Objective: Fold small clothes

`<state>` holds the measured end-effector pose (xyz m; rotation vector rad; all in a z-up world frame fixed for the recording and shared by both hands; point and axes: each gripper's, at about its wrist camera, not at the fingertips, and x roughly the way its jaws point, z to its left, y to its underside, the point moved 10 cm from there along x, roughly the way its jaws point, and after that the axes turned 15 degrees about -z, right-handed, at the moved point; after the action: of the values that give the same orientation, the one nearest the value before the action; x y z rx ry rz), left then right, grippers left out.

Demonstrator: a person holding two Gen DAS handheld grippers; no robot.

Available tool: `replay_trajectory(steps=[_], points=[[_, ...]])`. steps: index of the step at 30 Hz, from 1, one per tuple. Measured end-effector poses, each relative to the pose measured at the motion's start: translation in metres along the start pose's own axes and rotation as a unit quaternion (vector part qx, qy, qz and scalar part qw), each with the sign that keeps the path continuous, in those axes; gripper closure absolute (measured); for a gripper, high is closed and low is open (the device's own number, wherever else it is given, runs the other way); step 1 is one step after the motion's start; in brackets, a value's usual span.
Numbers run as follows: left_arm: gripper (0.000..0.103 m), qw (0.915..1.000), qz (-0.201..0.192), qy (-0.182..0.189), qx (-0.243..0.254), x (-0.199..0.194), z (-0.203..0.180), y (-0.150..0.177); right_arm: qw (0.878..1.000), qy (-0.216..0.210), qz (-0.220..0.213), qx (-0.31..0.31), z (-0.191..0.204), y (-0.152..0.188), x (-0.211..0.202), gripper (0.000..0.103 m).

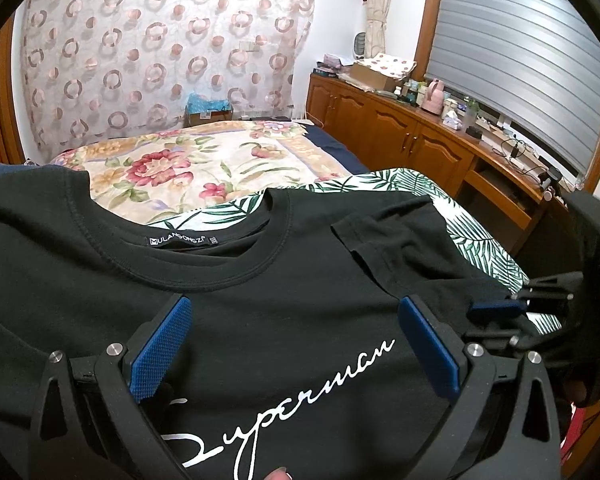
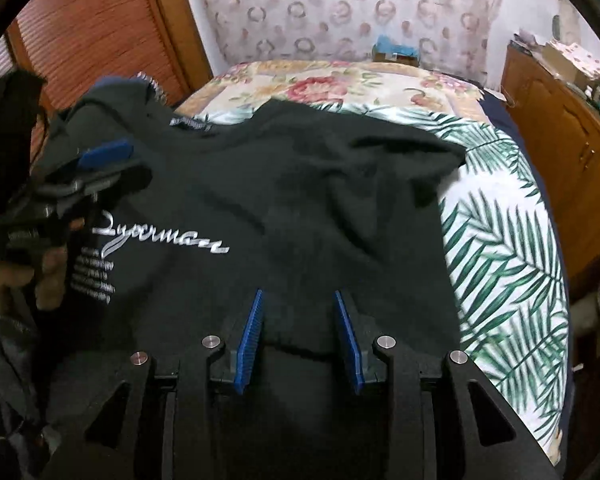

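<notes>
A black T-shirt (image 1: pixel 284 280) with white "Superman" script lies front up on the bed, collar toward the far wall. Its sleeve (image 1: pixel 380 236) is folded in over the chest. My left gripper (image 1: pixel 296 308) hovers wide open over the chest, nothing between its blue pads. In the right wrist view the left gripper (image 2: pixel 100 160) sits at the shirt's raised left shoulder. My right gripper (image 2: pixel 298 298) stands partly open at the shirt's (image 2: pixel 300 200) near right edge; cloth lies between the pads (image 2: pixel 256 320) without being pinched. The right gripper (image 1: pixel 486 312) also shows low beside the shirt in the left wrist view.
The bed carries a palm-leaf sheet (image 2: pixel 500 240) under the shirt and a floral blanket (image 1: pixel 180 160) beyond. A cluttered wooden cabinet (image 1: pixel 400 132) runs along the right. A slatted wooden door (image 2: pixel 100 20) stands on the left. A person's hand (image 2: pixel 48 272) holds the left gripper.
</notes>
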<state>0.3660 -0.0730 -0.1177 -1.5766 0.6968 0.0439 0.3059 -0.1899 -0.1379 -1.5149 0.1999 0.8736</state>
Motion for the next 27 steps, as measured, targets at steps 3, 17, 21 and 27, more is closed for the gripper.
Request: replay_trajectory(steps=[3,17,21,27], points=[[0.0,1.0,0.0,0.0,-0.001,-0.001,0.001,0.0,0.999,0.008,0.018,-0.026,0.006,0.012,0.002,0.093],[0.0,1.0,-0.003,-0.004,0.001,-0.003,0.006,-0.003,0.999,-0.022,0.023,-0.016,0.009,0.008,-0.03,0.072],[0.0,1.0,-0.005,-0.004,0.003,-0.002,0.006,-0.003,1.0,0.002,-0.012,-0.014,-0.012,-0.025,-0.031,0.055],[0.0,0.9999,-0.001,-0.01,0.001,0.001,0.008,-0.001,0.997,0.061,-0.038,0.021,-0.071,-0.051,0.01,0.054]])
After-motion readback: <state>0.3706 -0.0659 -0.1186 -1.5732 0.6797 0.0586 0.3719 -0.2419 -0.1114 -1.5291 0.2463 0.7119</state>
